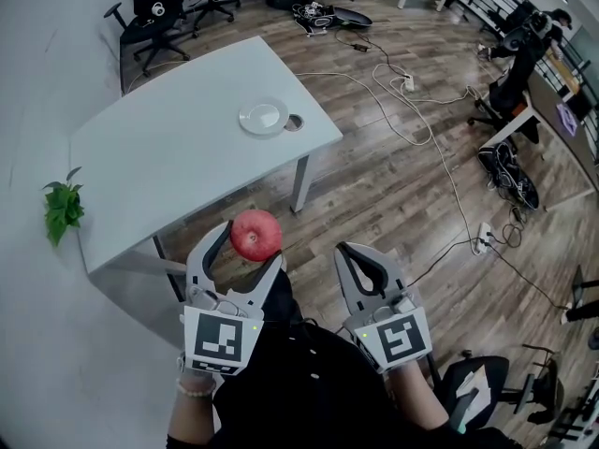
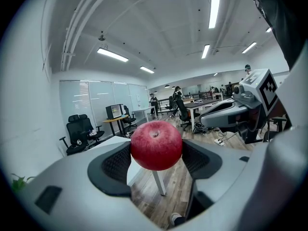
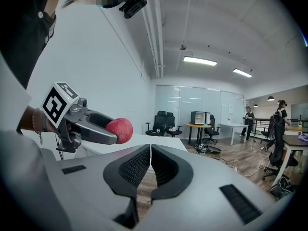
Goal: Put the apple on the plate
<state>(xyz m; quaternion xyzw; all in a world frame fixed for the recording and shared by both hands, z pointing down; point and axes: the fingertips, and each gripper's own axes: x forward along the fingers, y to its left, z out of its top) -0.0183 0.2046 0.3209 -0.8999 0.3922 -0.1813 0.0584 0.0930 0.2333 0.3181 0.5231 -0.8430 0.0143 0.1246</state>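
A red apple (image 1: 255, 234) is clamped between the jaws of my left gripper (image 1: 249, 241), held in the air short of the near edge of the white table (image 1: 168, 148). The apple (image 2: 156, 145) fills the middle of the left gripper view, and the apple (image 3: 120, 130) shows again at the left of the right gripper view. A white plate (image 1: 263, 117) lies near the table's far right edge. My right gripper (image 1: 354, 254) hangs beside the left one, its jaws shut and empty, tips meeting in the right gripper view (image 3: 151, 147).
A round cable hole (image 1: 294, 123) sits just right of the plate. A green plant (image 1: 63, 207) hangs at the table's left. Black office chairs (image 1: 159, 12) stand beyond the table. Cables (image 1: 412, 101) trail over the wooden floor to the right.
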